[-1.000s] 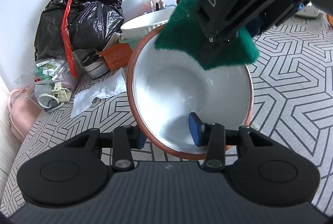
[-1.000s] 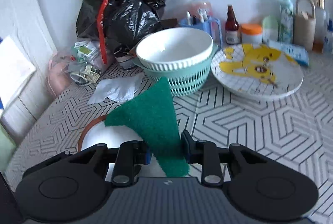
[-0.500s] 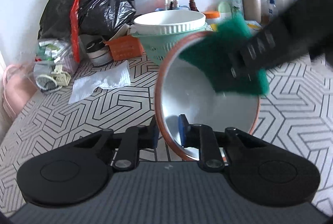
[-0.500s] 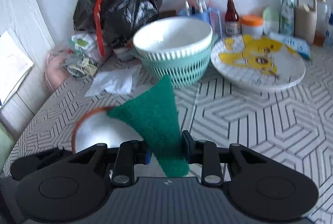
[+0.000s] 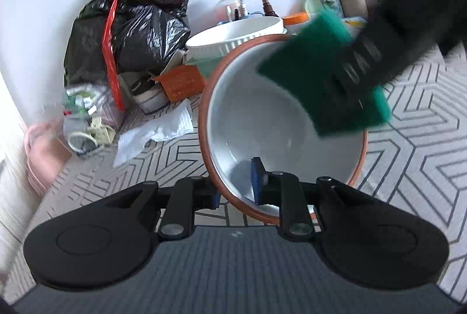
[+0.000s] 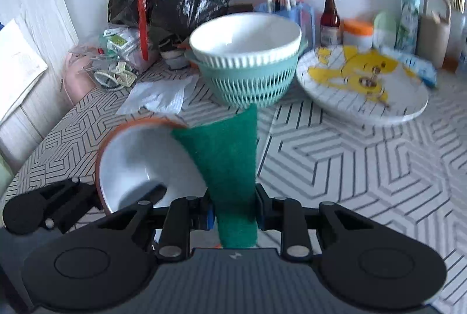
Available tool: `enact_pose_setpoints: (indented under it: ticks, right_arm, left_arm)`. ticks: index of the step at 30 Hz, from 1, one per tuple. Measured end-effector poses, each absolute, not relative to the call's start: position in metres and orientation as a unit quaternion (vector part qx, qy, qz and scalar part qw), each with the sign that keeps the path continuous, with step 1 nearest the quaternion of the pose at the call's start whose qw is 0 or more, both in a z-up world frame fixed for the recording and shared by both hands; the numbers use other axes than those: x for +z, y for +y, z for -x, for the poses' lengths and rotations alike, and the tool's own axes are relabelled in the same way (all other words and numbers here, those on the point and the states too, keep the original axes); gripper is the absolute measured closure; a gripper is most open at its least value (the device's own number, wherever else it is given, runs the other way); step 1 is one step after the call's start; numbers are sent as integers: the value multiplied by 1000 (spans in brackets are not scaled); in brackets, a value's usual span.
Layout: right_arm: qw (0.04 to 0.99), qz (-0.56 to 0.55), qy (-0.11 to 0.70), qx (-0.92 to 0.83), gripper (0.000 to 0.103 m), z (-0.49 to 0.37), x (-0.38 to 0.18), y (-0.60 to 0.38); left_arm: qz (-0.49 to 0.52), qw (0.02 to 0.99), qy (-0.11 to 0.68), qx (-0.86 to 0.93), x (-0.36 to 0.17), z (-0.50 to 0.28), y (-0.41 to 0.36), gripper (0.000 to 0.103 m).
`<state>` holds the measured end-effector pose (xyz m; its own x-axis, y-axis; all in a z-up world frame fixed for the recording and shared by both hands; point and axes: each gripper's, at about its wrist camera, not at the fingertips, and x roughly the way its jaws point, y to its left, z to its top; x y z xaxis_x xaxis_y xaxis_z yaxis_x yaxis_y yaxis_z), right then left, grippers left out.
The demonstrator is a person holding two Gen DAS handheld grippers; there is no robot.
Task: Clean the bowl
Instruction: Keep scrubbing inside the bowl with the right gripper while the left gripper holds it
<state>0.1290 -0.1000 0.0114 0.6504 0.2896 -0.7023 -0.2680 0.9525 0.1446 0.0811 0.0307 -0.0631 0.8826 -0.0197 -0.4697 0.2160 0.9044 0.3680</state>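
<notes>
1. The bowl (image 5: 280, 121), glossy white inside with a terracotta rim, sat tipped on its side over the patterned table (image 5: 423, 115), its mouth facing the left wrist camera.
2. The left gripper (image 5: 235, 182) pinched the bowl's near rim, one pad inside and one outside; its jaws had just eased slightly wider, yet the rim was between them and looked gripped.
3. The right gripper (image 6: 233, 210) was clamped on a green pad (image 6: 224, 156), a coarse, fibrous, flat sheet that flared upward from the pinch.
4. The step in hand looked like scrubbing: the pad hung at the bowl's upper right rim, though blur hid whether it touched.
5. The next move probably called for pressing the pad onto the inner wall and sweeping round while the left grip steadied the bowl.
6. Beyond stood a ribbed white bowl in a teal colander (image 6: 248, 80), a crumpled tissue (image 5: 157, 133) and a shiny black bag (image 5: 137, 22).
</notes>
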Motion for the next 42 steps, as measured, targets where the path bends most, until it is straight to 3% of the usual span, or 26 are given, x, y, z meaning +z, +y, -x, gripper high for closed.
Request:
enact_pose_setpoints:
  ticks: [11, 29, 42]
  right_arm:
    - [918, 93, 356, 146, 75, -127, 24, -71]
    - [891, -78, 414, 171, 72, -129, -28, -107]
    - [890, -93, 410, 173, 72, -130, -19, -115]
  left_arm:
    - [-245, 941, 227, -47, -66, -79, 20, 80]
    - [-246, 941, 225, -52, -67, -80, 21, 80]
    - [-220, 944, 238, -55, -66, -84, 26, 78]
